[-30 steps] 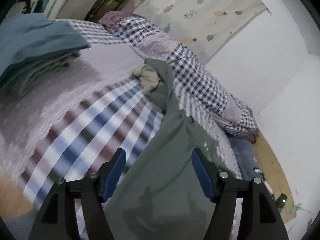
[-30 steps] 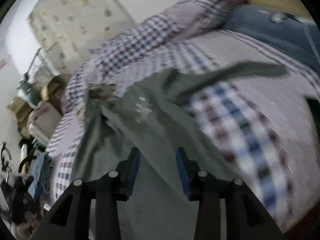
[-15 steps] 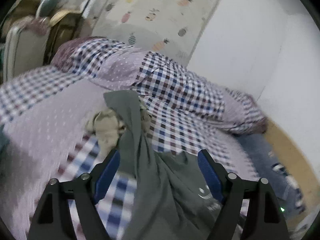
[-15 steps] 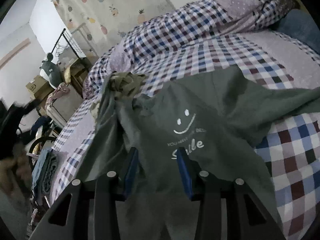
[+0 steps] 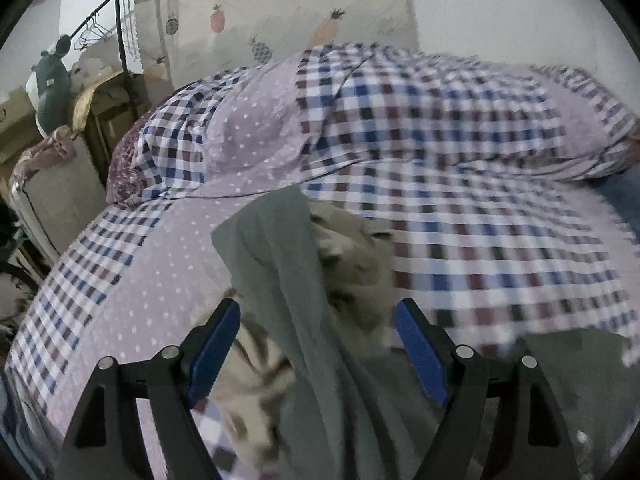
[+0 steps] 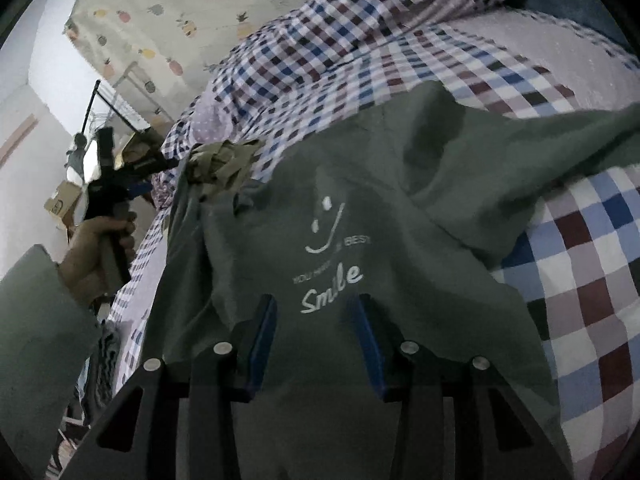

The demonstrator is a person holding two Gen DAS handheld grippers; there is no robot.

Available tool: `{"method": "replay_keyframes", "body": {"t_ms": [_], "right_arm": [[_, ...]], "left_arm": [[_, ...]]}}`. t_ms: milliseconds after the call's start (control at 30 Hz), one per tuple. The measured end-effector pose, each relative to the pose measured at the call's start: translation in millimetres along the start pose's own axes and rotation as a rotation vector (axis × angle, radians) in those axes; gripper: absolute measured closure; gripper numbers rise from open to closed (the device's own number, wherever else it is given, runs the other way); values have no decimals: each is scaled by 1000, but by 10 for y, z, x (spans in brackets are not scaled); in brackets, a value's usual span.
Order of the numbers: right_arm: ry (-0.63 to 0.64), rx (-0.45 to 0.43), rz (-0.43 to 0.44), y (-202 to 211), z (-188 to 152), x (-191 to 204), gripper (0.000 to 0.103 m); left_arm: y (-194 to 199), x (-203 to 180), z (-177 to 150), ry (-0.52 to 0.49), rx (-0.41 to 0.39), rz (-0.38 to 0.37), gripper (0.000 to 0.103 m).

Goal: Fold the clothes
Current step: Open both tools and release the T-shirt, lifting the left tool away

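Note:
A grey-green T-shirt (image 6: pixel 400 200) with a white "Smile" print lies spread on the checked bed (image 6: pixel 580 280). My right gripper (image 6: pixel 316 340) hovers just over its lower part, jaws partly apart with fabric across the gap and no pinch visible. One sleeve of the T-shirt (image 5: pixel 280 260) is draped over a crumpled beige garment (image 5: pixel 352 272). My left gripper (image 5: pixel 318 344) stands wide open around that sleeve and the beige garment without touching them. In the right wrist view the left gripper (image 6: pixel 136 172) is held by a hand (image 6: pixel 100 240) beside the beige garment (image 6: pixel 220 160).
A bunched checked quilt (image 5: pixel 400 112) runs along the wall at the far side of the bed. A clothes rack (image 5: pixel 120 20), a plush toy (image 5: pixel 50 80) and a pale case (image 5: pixel 56 200) stand off the bed's left end. Something blue (image 5: pixel 624 196) lies at the right.
The left gripper has swung up the bed to the sleeve and beige garment; the folded stack has left its view. The right gripper has come nearer to the shirt's print.

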State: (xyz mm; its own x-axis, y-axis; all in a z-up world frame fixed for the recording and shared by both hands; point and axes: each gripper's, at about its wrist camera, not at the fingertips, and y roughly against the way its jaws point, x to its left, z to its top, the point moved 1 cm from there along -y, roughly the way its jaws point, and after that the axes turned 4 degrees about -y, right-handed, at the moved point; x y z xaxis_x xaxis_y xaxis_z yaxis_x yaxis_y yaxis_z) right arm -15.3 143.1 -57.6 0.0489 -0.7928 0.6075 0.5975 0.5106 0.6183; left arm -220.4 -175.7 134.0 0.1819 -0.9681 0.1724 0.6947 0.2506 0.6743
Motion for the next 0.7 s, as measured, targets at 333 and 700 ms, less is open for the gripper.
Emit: {"method": "replay_keyframes", "body": {"t_ms": [333, 700], "right_arm": [[-21, 12, -12, -48, -7, -71, 58], [0, 0, -31, -63, -12, -59, 59]], "left_arm": [[-396, 356, -9, 115, 52, 13, 101], [826, 1935, -434, 517, -316, 83, 103]]}}
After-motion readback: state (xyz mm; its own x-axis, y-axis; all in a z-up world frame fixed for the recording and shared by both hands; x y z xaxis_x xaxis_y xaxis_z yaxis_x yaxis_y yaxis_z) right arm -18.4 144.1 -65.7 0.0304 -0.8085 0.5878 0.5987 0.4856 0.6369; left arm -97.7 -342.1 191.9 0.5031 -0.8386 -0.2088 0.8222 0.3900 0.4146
